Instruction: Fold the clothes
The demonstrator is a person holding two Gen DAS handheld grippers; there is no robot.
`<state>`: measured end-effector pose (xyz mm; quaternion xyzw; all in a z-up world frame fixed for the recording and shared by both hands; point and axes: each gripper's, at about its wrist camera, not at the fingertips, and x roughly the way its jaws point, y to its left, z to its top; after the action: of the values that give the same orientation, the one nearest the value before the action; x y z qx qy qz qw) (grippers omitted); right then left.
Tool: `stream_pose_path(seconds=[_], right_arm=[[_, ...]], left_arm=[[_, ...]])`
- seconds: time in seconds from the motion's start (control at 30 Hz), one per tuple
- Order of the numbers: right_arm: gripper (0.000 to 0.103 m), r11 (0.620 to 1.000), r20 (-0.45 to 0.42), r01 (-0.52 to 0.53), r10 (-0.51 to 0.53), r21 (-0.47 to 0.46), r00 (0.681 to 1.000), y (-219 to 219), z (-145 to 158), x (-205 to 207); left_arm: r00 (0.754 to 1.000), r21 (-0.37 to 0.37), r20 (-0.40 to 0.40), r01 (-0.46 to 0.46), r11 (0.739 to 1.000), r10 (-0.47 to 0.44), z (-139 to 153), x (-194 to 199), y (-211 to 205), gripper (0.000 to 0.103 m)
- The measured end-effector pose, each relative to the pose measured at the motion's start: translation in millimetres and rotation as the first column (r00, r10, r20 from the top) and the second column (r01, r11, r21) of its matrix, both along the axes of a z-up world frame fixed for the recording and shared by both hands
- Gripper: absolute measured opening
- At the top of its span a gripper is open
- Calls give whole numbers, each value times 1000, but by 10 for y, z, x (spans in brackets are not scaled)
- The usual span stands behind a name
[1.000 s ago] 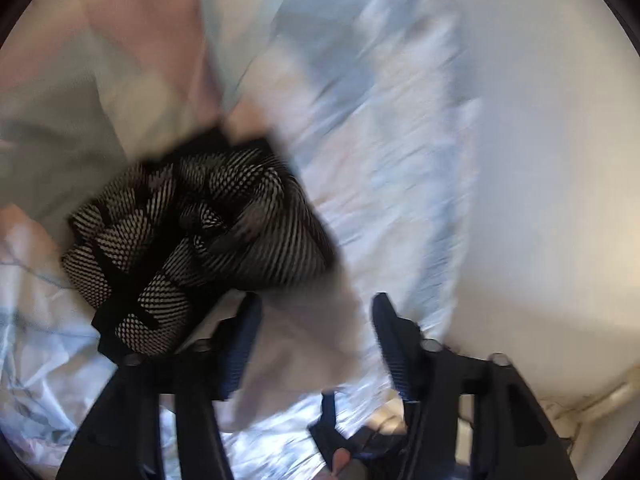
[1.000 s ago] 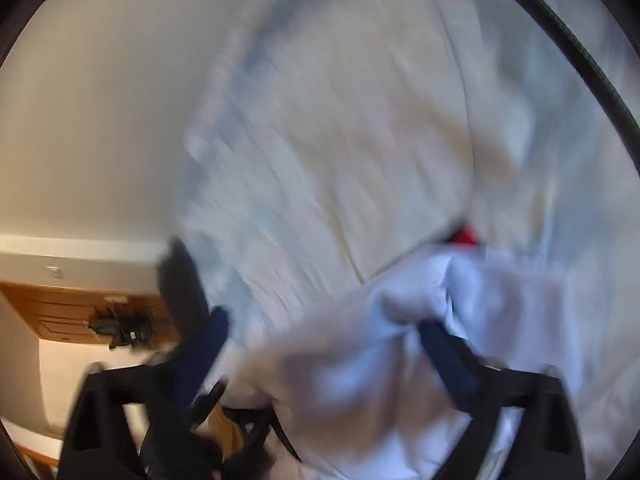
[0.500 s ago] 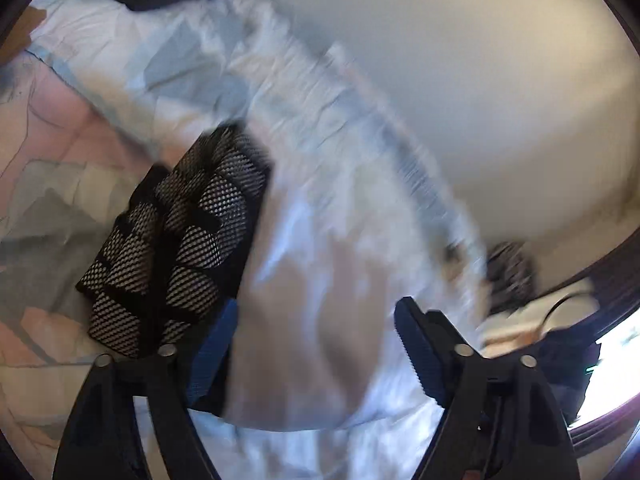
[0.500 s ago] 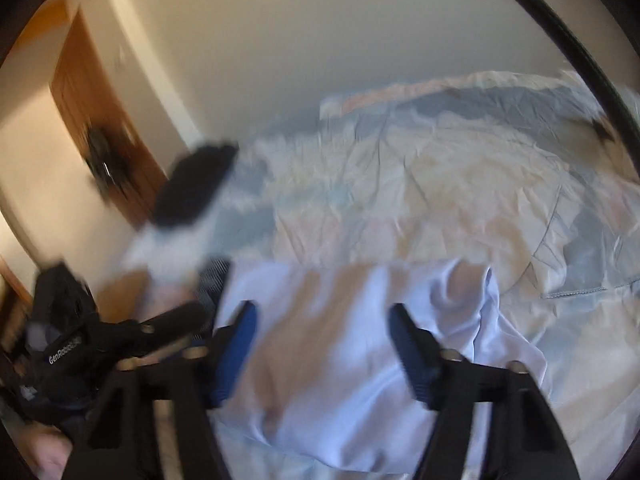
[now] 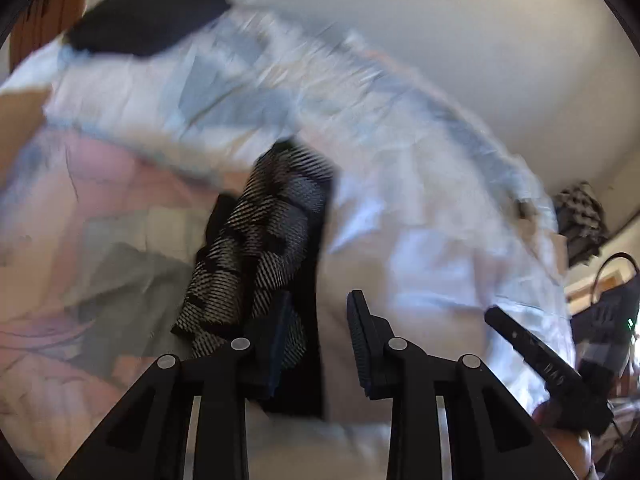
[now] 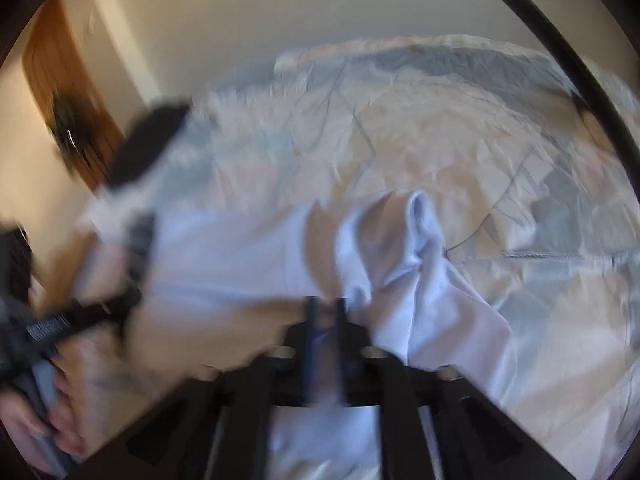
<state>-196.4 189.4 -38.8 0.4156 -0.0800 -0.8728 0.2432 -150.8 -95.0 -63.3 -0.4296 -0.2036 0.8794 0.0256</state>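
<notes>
A white garment (image 5: 420, 264) lies spread on the patterned bedspread (image 5: 120, 200). Next to it on the left sits a black-and-white mesh garment (image 5: 260, 248). My left gripper (image 5: 318, 340) is low over the white garment's near edge. Its jaws are narrowed but still apart, with pale cloth and the mesh garment's dark edge showing in the gap. My right gripper (image 6: 325, 320) is shut on a bunched fold of the white garment (image 6: 240, 264), which ridges up just ahead of its fingers. The views are blurred by motion.
A black folded item (image 5: 148, 16) rests at the bed's far corner by a wooden door (image 6: 60, 92). The bedspread (image 6: 440, 140) stretches to a cream wall. A hand (image 6: 40, 420) holds the other gripper's handle at lower left. Dark gear and cables (image 5: 608, 312) crowd the right edge.
My right gripper went from wide open to shut on the white garment. My left gripper's jaws narrowed a lot, and it swung to face the mesh garment and the cloth's edge.
</notes>
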Motion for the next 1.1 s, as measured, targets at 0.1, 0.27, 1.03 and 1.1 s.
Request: stream_pose_path(seconds=[0.1,0.27,1.03,1.1], right_arm=[[44,995,-73,-92,89,-43,993,64,240,141],[39,967,-66,-236,243,101,968,-330,29,356],[84,997,-190,-21,34,69,981,281,409,246],[84,1000,-272,-16,18,10,962,88,430,175]], left_arm=[[991,-81,-32,125,989,-128,126,171,221,33],[964,-154,-6,264,952,-268,80,271,524,33],[987,-160,-157,-3,987,-23,665,358,123,26],[965,-44,-260,15,999,-26,889,206,257,46]])
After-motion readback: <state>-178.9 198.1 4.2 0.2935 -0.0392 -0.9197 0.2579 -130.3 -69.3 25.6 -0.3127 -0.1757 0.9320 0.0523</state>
